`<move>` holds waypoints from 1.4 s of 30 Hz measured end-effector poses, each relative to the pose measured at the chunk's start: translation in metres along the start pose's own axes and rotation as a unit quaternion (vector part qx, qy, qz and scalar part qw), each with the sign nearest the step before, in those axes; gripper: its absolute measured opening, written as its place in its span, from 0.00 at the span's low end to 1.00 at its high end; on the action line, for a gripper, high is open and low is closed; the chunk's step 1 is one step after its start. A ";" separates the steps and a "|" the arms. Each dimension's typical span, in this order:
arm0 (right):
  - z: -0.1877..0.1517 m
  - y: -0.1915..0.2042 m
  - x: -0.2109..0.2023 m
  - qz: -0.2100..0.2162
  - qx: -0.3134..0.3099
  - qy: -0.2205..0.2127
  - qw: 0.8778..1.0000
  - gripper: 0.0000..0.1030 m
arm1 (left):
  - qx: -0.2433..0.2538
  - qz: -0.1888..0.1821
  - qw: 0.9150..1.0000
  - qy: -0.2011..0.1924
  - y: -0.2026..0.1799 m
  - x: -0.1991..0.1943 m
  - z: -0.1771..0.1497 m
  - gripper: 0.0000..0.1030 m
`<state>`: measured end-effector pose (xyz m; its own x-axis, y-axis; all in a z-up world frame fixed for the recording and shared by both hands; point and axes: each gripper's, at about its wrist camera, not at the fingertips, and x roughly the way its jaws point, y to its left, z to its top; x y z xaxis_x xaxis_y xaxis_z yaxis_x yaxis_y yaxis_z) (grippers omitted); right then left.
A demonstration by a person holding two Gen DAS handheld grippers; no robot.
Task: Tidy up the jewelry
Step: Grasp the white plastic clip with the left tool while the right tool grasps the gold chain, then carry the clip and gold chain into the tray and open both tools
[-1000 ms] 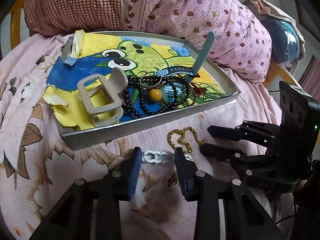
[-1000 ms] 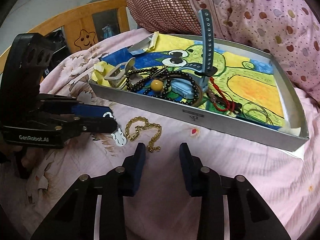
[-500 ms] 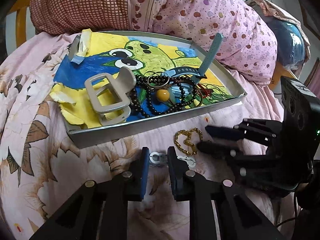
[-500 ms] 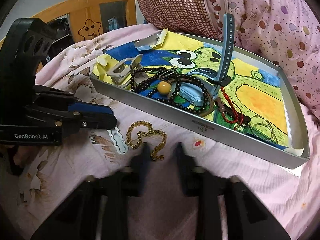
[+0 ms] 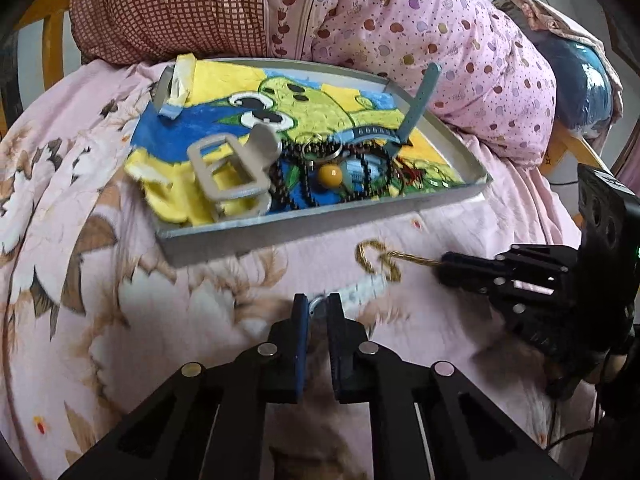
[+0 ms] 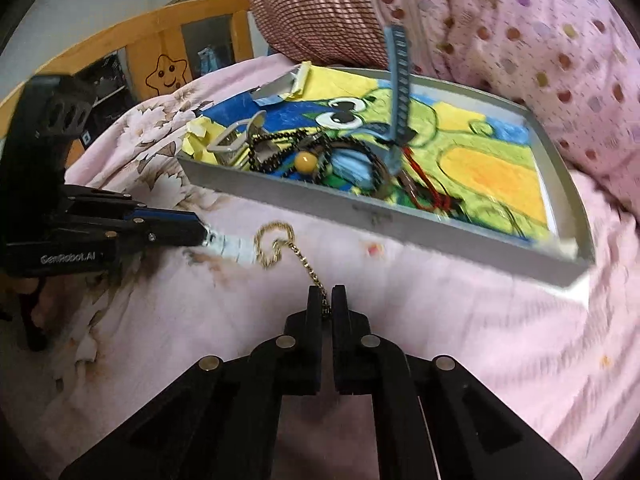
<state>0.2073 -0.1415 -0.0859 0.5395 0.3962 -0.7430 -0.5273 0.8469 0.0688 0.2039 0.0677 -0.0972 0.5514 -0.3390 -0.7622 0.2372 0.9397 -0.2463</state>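
Both grippers grip: left gripper (image 5: 317, 309) pinches white clasp (image 5: 362, 289); right gripper (image 6: 326, 299), gold chain (image 6: 280, 245).

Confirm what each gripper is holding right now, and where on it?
Left gripper pinches one end of the white bracelet. Right gripper pinches one end of the gold chain; the rest of each trails on the bedspread.

chain (image 6: 276, 246) and clip (image 6: 232, 246) on bedspread (image 6: 460, 320), before tray (image 6: 400, 216); beads (image 6: 280, 156) inside
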 end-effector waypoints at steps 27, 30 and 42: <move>0.009 0.005 0.017 0.032 -0.032 0.013 0.999 0.24 | 0.139 -0.011 0.990 0.017 -0.027 0.017 0.015 0.48; 0.009 0.006 0.017 0.031 -0.038 0.017 0.999 0.23 | 0.159 -0.012 0.987 0.021 -0.033 0.018 0.011 0.27; 0.001 0.010 -0.001 -0.002 -0.062 0.011 0.998 0.02 | 0.159 0.009 0.987 0.023 -0.047 0.010 0.007 0.15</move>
<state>0.2018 -0.1332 -0.0839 0.5283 0.3831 -0.7577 -0.6027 0.7978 -0.0168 0.2035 0.0204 -0.0890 0.5217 -0.3136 -0.7934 0.4713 0.8811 -0.0383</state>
